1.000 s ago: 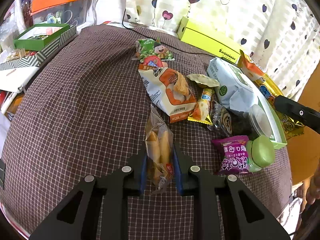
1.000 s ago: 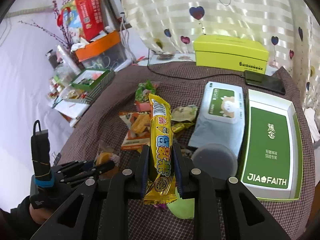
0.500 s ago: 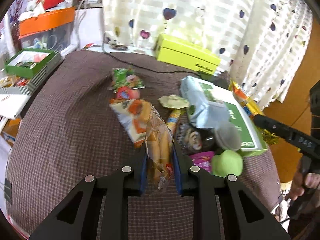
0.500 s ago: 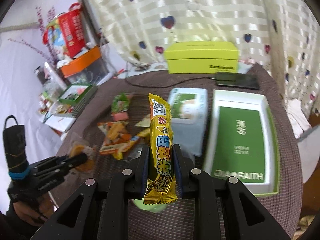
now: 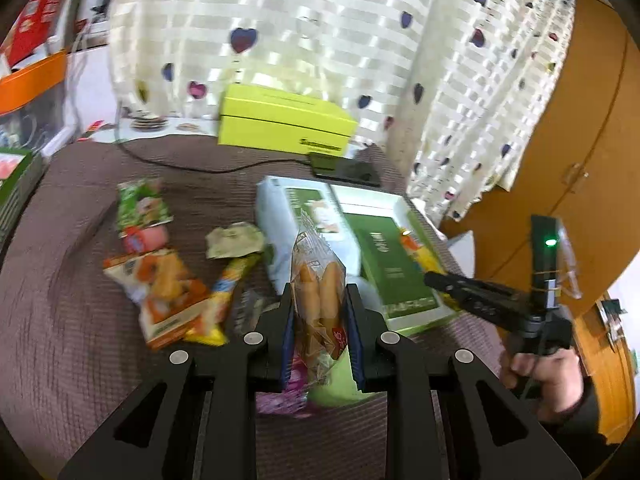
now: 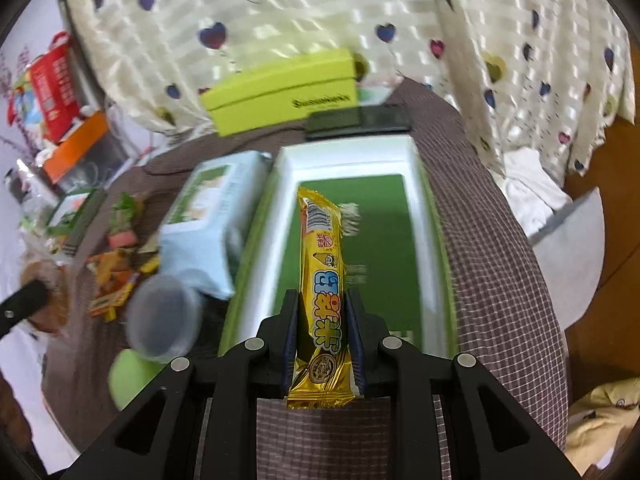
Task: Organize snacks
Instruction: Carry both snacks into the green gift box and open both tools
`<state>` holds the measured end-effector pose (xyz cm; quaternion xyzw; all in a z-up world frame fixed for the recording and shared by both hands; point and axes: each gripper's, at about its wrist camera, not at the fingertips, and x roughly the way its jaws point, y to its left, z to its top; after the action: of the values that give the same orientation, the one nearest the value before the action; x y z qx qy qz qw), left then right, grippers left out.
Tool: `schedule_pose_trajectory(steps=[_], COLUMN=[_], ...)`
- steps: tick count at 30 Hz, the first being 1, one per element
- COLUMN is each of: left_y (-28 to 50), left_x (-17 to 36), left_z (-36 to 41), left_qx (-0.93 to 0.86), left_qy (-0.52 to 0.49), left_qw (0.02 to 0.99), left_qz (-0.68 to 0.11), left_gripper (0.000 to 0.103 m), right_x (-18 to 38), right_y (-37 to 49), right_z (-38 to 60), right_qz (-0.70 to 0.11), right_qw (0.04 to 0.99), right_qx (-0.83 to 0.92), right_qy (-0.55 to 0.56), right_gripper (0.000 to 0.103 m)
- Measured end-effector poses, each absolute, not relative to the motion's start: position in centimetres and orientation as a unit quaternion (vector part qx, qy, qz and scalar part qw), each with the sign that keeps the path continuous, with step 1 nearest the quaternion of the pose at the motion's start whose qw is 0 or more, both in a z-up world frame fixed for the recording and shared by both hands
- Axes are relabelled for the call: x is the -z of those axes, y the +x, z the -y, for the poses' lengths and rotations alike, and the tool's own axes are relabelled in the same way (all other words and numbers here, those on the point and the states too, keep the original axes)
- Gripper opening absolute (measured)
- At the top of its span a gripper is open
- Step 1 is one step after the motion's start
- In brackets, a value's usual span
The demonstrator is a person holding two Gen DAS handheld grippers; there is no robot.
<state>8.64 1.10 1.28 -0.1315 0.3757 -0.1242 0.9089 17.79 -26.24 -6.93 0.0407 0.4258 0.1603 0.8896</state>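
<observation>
Snacks first: the gold bar (image 6: 323,292) sits low centre in the right wrist view, pinched near its bottom end by the right gripper (image 6: 322,334), and its long body sticks up in front of the tray (image 6: 416,184). It looks light and fairly stiff inside a slick foil wrap, so I'd guess a grip across the flat middle or lower third beats the crimped end, which would slide. In the left wrist view the left gripper (image 5: 321,330) is clamped on the clear bag (image 5: 318,300) of little breads, low centre. That one's soft, crinkly and crushable, so hold the pack's body gently. Further up and left, loose packets lie on the checked cloth (image 5: 60,320), the wipes pack (image 5: 280,216) sits mid-frame beside the tray, and the yellow box (image 5: 280,120) is at the back.

Compared with a second ago, the right view has swung from the pile over to the tray, now dead centre. The left view has lifted and turned right. Both grips look unchanged.
</observation>
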Motion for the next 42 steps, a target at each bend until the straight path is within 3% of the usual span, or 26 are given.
schedule_pose_trajectory(steps=[7, 10, 33, 34, 38, 42], left_y=[10.9, 11.9, 18.0, 18.0, 17.7, 17.2], left_x=[-1.6, -1.5, 4.7, 4.7, 4.2, 3.2], left_z=[2.5, 4.0, 11.4, 11.4, 11.1, 10.5], left_qx=[0.157, 0.169, 0.218, 0.219, 0.22, 0.217], left_qy=[-0.117, -0.11, -0.095, -0.094, -0.092, -0.092], left_qw=[0.902, 0.899, 0.844, 0.844, 0.853, 0.859], left_qz=[-0.384, -0.389, -0.481, -0.48, -0.464, -0.454], left_gripper=[0.023, 0.023, 0.024, 0.025, 0.047, 0.048], right_x=[8.4, 8.6, 7.4, 7.4, 7.3, 6.8], right_y=[18.8, 18.9, 16.1, 16.1, 16.0, 15.5], right_z=[27.7, 28.2, 30.5, 30.5, 30.4, 30.0], right_qz=[-0.435, -0.435, -0.421, -0.421, -0.419, -0.409], right_qw=[0.888, 0.888, 0.89, 0.89, 0.891, 0.895], right_qx=[-0.144, -0.14, -0.16, -0.16, -0.159, -0.163], right_qy=[0.046, 0.045, 0.073, 0.074, 0.071, 0.067], right_gripper=[0.022, 0.029, 0.03, 0.03, 0.03, 0.032])
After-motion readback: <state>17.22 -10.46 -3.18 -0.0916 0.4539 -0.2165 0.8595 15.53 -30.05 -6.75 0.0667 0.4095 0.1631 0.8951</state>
